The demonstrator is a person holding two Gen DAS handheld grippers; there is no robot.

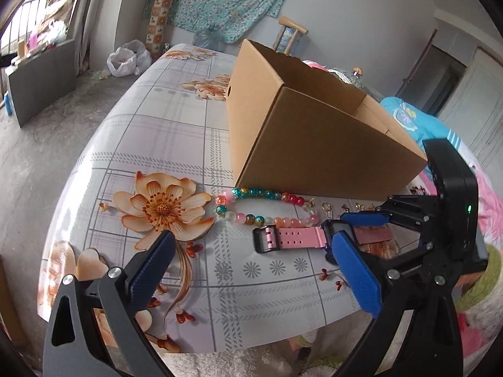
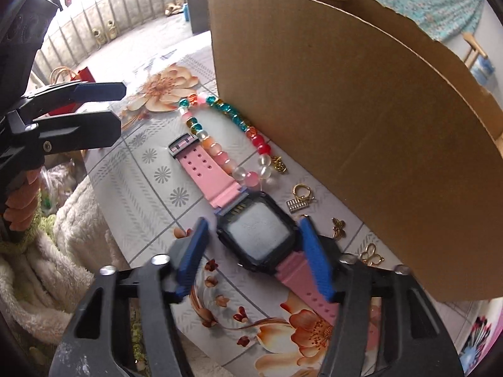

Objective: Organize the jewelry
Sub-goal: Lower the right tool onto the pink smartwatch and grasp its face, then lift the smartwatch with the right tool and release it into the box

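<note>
Watch (image 2: 256, 235) on table (image 2: 132, 176) w/ bracelet (image 2: 220, 144) behind, charms (image 2: 338, 227) btwn watch & box (image 2: 361, 125).

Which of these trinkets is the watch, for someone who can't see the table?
Find the big cardboard box on the flowered tablecloth. In front of it lies the watch, beside the bead bracelet: the only piece with a square black face and pink strap.

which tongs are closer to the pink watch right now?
Right. The right tongs are open, straddling the watch face, one finger on each side. The left tongs hover open off to the buckle end, away from the strap.
</note>
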